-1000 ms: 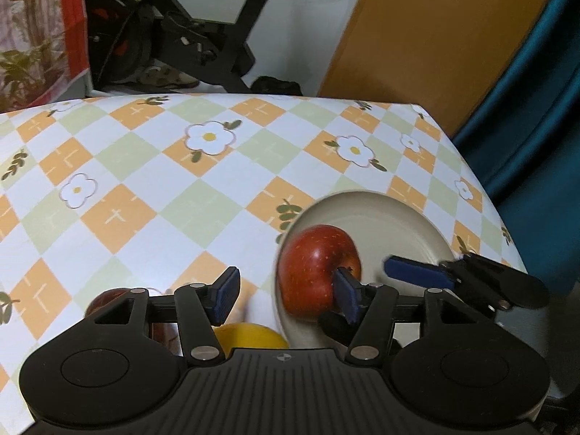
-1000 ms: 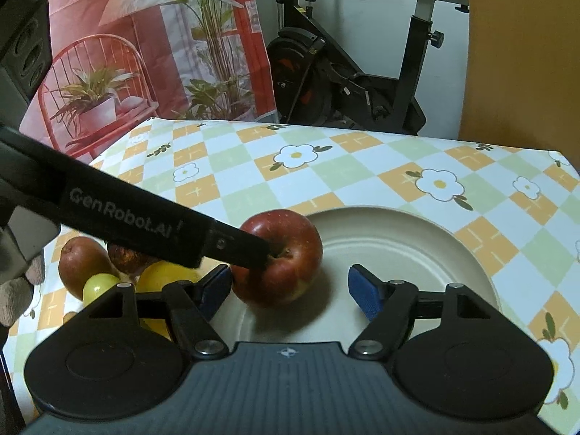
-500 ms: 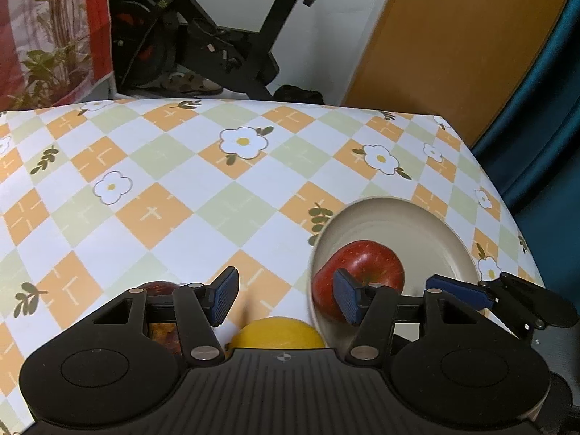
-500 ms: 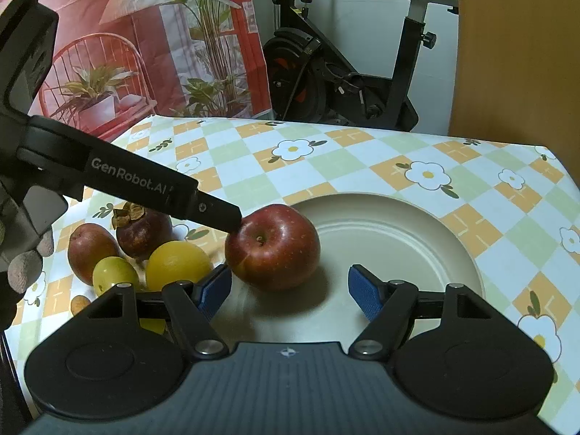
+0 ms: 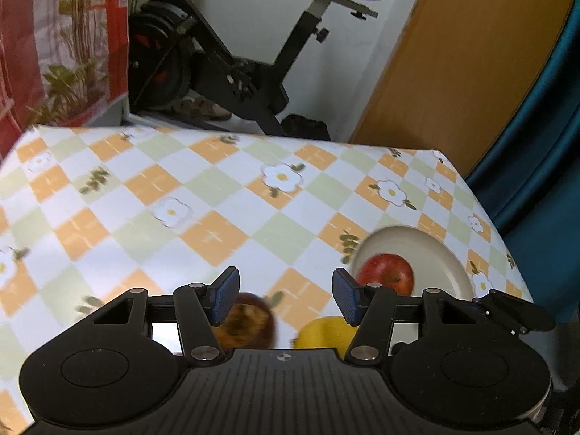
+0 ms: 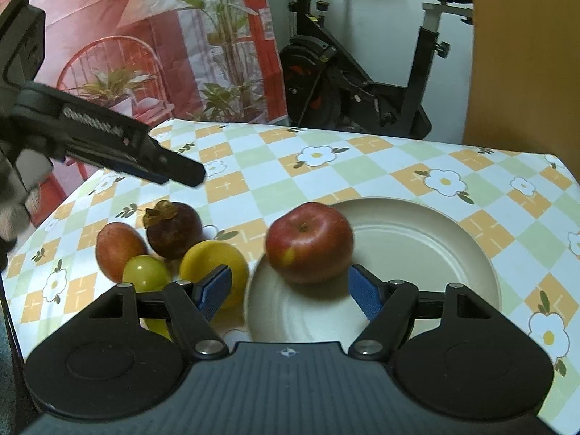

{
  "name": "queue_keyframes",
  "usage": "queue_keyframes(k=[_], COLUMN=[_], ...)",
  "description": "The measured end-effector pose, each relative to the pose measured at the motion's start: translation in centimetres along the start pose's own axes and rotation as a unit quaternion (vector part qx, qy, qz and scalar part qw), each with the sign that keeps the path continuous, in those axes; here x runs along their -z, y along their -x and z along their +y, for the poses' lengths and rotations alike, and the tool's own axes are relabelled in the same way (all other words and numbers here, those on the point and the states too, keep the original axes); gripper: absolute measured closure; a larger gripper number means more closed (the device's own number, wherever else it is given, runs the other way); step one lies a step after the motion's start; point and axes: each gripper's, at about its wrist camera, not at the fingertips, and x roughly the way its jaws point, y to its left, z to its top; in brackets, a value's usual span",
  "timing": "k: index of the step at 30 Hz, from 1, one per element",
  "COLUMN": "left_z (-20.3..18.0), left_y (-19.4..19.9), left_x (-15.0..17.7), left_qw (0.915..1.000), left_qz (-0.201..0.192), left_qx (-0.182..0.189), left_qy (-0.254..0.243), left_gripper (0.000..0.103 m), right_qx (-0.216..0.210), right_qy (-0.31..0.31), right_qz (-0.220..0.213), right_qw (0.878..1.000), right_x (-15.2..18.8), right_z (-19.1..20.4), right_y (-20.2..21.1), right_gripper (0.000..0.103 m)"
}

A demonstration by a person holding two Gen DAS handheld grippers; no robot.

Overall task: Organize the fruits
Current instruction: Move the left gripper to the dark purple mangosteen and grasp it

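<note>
A red apple (image 6: 309, 242) lies on the left part of the cream plate (image 6: 427, 253); it also shows in the left wrist view (image 5: 387, 277) on the plate (image 5: 431, 253). Left of the plate lie a dark mangosteen (image 6: 174, 229), a reddish fruit (image 6: 119, 248), a small green fruit (image 6: 145, 273) and a yellow fruit (image 6: 214, 266). My left gripper (image 5: 286, 299) is open and empty, held above the mangosteen (image 5: 250, 320) and yellow fruit (image 5: 328, 331); it also shows in the right wrist view (image 6: 174, 174). My right gripper (image 6: 290, 291) is open and empty just in front of the apple.
The table carries a checked cloth with flowers (image 5: 217, 210). An exercise bike (image 6: 362, 87) stands behind the table. A brown door (image 5: 460, 72) and a teal curtain (image 5: 536, 166) are at the right. A red plant banner (image 6: 145, 36) hangs at the left.
My left gripper has lifted and drawn back to the left, away from the apple, which stays on the plate. My right gripper has pulled back slightly.
</note>
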Motion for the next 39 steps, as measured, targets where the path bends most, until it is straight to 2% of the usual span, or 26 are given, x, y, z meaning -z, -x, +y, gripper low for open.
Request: queue_keyframes(k=[10, 16, 20, 26, 36, 39], left_z=[3.6, 5.7, 6.3, 6.4, 6.6, 6.7], left_y=[4.6, 5.7, 4.6, 1.4, -2.8, -3.7], left_x=[-1.8, -1.9, -1.5, -0.9, 0.6, 1.2], left_qw=[0.9981, 0.9981, 0.9992, 0.9999, 0.9952, 0.9933], left_qz=[-0.038, -0.039, -0.025, 0.006, 0.051, 0.061], left_qx=[-0.038, -0.038, -0.026, 0.014, 0.066, 0.078], left_qy=[-0.031, -0.028, -0.019, 0.006, 0.052, 0.059], left_gripper=[0.045, 0.047, 0.048, 0.048, 0.047, 0.047], right_qx=[-0.025, -0.044, -0.052, -0.072, -0.071, -0.072], right_qy=[0.021, 0.032, 0.042, 0.053, 0.052, 0.056], right_qz=[-0.004, -0.002, 0.006, 0.024, 0.065, 0.074], right_qw=[0.999, 0.998, 0.998, 0.996, 0.994, 0.993], right_x=[-1.2, -2.3, -2.9, -4.0, -4.4, -4.1], right_z=[2.2, 4.1, 5.6, 7.9, 9.0, 9.0], right_y=[-0.5, -1.8, -3.3, -5.8, -9.4, -10.0], right_gripper=[0.029, 0.029, 0.03, 0.03, 0.03, 0.036])
